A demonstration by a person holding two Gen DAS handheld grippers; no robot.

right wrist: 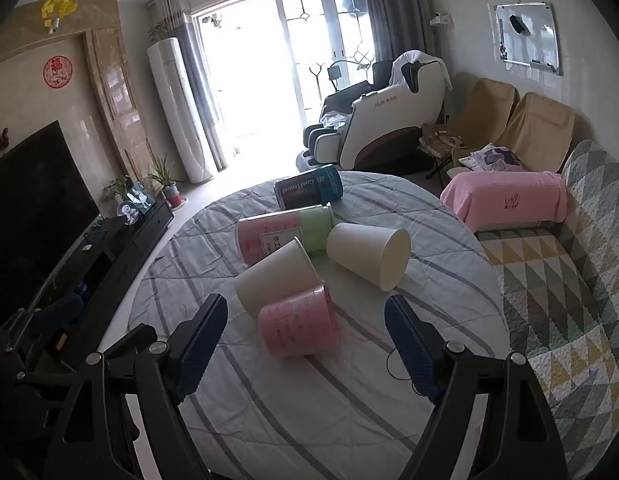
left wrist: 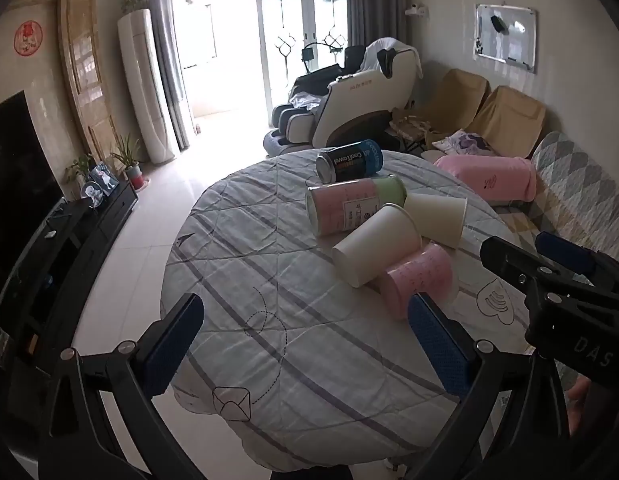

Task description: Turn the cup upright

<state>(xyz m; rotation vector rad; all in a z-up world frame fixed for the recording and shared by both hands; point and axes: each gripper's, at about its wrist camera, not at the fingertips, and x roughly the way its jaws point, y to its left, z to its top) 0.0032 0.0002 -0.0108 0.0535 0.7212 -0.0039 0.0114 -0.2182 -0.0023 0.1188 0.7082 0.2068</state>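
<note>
We see five cylindrical things lying on their sides in a loose cluster on a round table (right wrist: 349,400) under a soft quilted cloth with grey stripes. Two are plain white paper cups: one (right wrist: 275,278) at the centre of the right wrist frame with its flat base toward us, the other (right wrist: 369,256) just to its right, its open mouth facing lower right and showing nothing inside. A translucent pink plastic cup (right wrist: 297,322) with small printed marks lies below them, touching the first white cup. Above sit a pink-and-green canister (right wrist: 285,236) and a dark labelled can (right wrist: 309,188) (glossy, with a blue band).

Our right gripper (right wrist: 305,354) is spread wide and holds nothing, its blue textured pads flanking the pink cup in the lower middle of that frame. Our left gripper (left wrist: 305,346) is likewise spread and bare, over the striped cloth at lower centre of the left wrist frame.
</note>
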